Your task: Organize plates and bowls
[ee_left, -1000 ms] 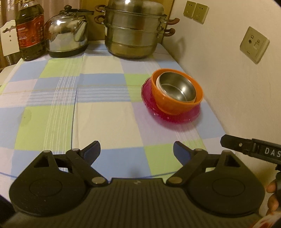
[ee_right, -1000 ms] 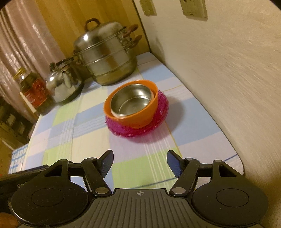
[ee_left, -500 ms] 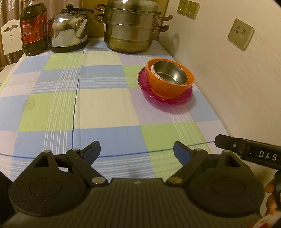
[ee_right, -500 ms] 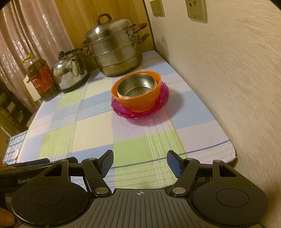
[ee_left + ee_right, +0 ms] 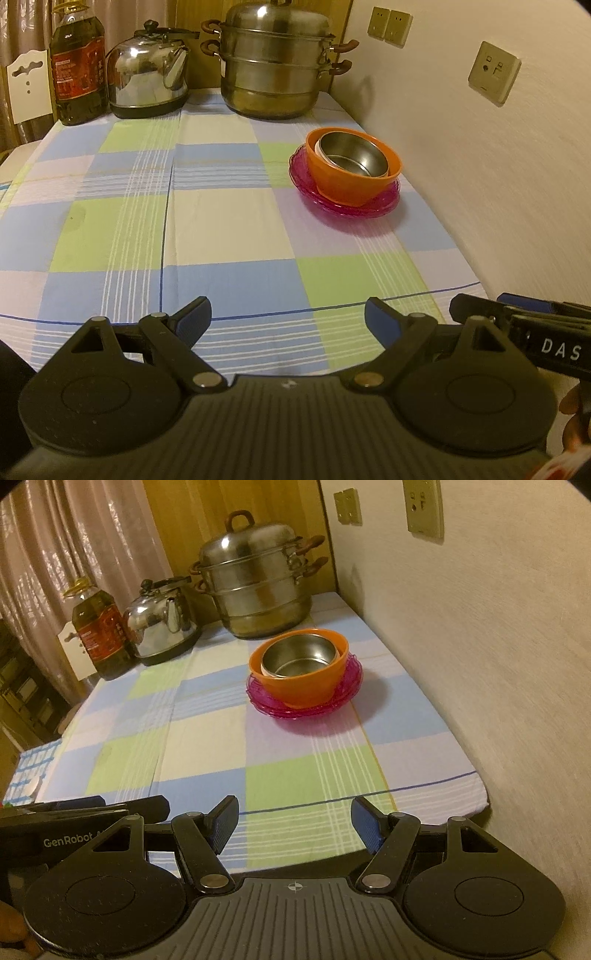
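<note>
Bowls (image 5: 354,170) sit stacked on pink plates (image 5: 343,201) beside the wall; both hand-held grippers (image 5: 286,317) (image 5: 293,821) hang wide near the table edge (image 5: 476,801).

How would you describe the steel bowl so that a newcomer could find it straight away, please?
Start at the big tiered steamer pot by the wall, then come forward to the pink plates. An orange bowl sits on them, and the steel bowl nests inside it, the stack's only shiny metal piece.

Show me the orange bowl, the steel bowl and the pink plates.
orange bowl (image 5: 306,686), right wrist view, outer front wall.
steel bowl (image 5: 295,657), right wrist view, inside wall.
pink plates (image 5: 354,208), left wrist view, front rim.
</note>
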